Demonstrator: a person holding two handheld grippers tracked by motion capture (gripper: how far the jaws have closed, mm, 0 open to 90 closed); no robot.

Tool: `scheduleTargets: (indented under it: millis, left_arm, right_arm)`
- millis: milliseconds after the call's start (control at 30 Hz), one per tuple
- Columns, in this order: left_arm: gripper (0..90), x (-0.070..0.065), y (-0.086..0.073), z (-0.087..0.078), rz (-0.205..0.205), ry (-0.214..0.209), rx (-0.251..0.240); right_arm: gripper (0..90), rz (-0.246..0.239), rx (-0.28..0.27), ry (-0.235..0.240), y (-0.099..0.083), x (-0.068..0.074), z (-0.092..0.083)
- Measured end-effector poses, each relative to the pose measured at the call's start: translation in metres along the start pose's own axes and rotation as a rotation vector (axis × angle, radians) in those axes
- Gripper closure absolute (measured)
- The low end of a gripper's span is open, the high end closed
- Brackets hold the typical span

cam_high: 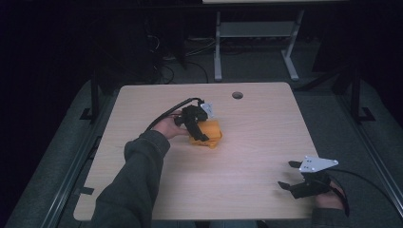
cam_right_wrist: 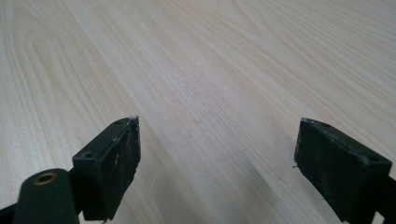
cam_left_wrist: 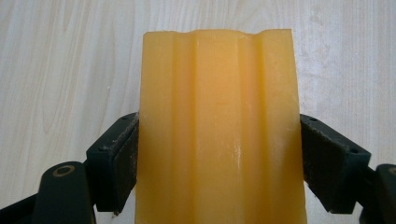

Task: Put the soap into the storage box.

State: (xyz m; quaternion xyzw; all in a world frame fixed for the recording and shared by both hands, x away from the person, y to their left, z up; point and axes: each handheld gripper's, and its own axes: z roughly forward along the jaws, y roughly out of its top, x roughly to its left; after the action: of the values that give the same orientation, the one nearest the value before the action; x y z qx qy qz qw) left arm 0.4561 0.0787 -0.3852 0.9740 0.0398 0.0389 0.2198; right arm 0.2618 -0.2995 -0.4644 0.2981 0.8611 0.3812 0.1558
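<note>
A yellow-orange ridged block (cam_high: 215, 129) lies near the middle of the wooden table (cam_high: 247, 156). My left gripper (cam_high: 201, 133) reaches onto it from the left, held by a hand in a grey sleeve. In the left gripper view both black jaws press the sides of the block (cam_left_wrist: 219, 140), so the left gripper (cam_left_wrist: 218, 116) is shut on it. At the table's front right corner my right gripper (cam_high: 285, 174) rests low and open. In the right gripper view the right gripper (cam_right_wrist: 218, 121) has only bare wood between its spread jaws.
A round cable hole (cam_high: 237, 95) sits near the table's far edge. Beyond the table, on the dark floor, stand the grey legs of another desk (cam_high: 217, 47). Cables trail from both grippers.
</note>
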Motion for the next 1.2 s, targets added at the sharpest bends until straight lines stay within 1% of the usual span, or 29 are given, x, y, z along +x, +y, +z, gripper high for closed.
scheduleTargets:
  millis: [400, 500, 633, 700, 767, 900, 1167, 1200]
  left_arm:
    - [20.5, 0.0, -0.001, 0.0, 0.001, 0.003, 0.0]
    - [20.2, 0.0, -0.002, -0.001, -0.004, 0.0, -0.001]
    - [18.8, -0.001, -0.003, -0.002, -0.008, 0.003, 0.014]
    - [18.9, -0.001, -0.003, -0.002, -0.007, 0.006, 0.016]
    - [18.9, -0.001, -0.004, -0.003, -0.008, 0.004, 0.01]
    - [18.5, -0.002, -0.003, -0.007, -0.006, 0.013, -0.002]
    - [18.1, -0.005, -0.005, -0.016, -0.003, 0.027, -0.002]
    - [18.1, -0.005, -0.006, -0.018, -0.006, 0.033, -0.009]
  right_arm:
    - [14.0, -0.003, 0.0, 0.0, 0.0, 0.0, 0.0]
    - [14.0, -0.001, 0.001, 0.001, 0.0, 0.0, 0.0]
    - [14.0, -0.01, -0.001, 0.002, 0.0, 0.0, 0.0]
    - [14.0, -0.006, 0.0, 0.003, 0.0, 0.0, 0.0]
    - [14.0, -0.005, 0.001, 0.002, 0.0, 0.001, 0.001]
    - [14.0, -0.005, 0.001, 0.002, 0.0, 0.001, 0.001]
    - [14.0, -0.006, 0.004, 0.004, 0.001, 0.001, 0.001]
    - [14.0, -0.007, 0.004, 0.004, 0.001, 0.001, 0.001]
